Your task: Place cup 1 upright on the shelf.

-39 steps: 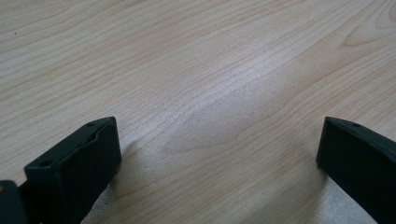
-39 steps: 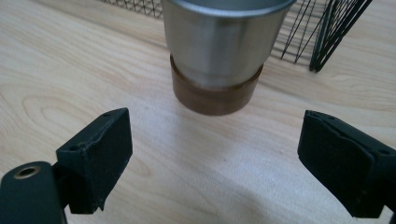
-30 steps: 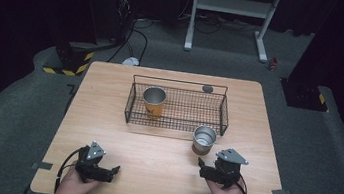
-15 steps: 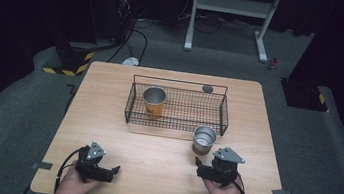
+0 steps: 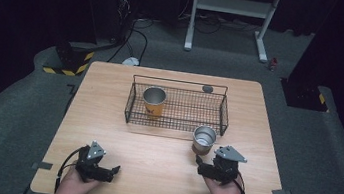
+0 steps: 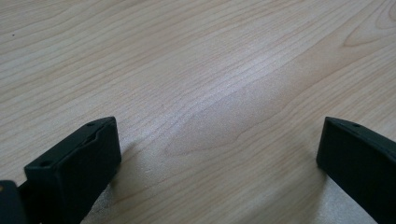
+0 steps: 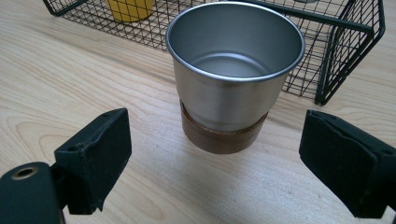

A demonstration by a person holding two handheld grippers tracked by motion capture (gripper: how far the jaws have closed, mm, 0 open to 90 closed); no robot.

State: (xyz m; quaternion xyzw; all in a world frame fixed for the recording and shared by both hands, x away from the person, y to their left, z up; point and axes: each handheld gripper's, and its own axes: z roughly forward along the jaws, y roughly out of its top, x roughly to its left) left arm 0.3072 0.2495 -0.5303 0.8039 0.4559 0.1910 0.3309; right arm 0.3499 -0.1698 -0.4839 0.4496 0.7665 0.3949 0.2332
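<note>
Right gripper (image 7: 215,154) low in the frame, jaws wide apart, nothing between them. Just ahead, centre of the right gripper view: steel cup with brown base (image 7: 233,79), upright on the wooden table (image 7: 60,88). Directly behind it, the black wire basket (image 7: 345,51), with a yellow-based cup (image 5: 153,101) inside. Left gripper (image 6: 217,154) lower left in the high view, jaws spread over bare wood.

A wire basket (image 5: 223,115) on the table (image 5: 106,118) holds a yellow-banded cup (image 5: 154,100).

A brushed-metal cup (image 7: 235,65) with a brown, copper-like base band stands on a pale, matt wood-grain table (image 7: 70,79), near a black wire basket (image 7: 345,42); matt black gripper jaws.
</note>
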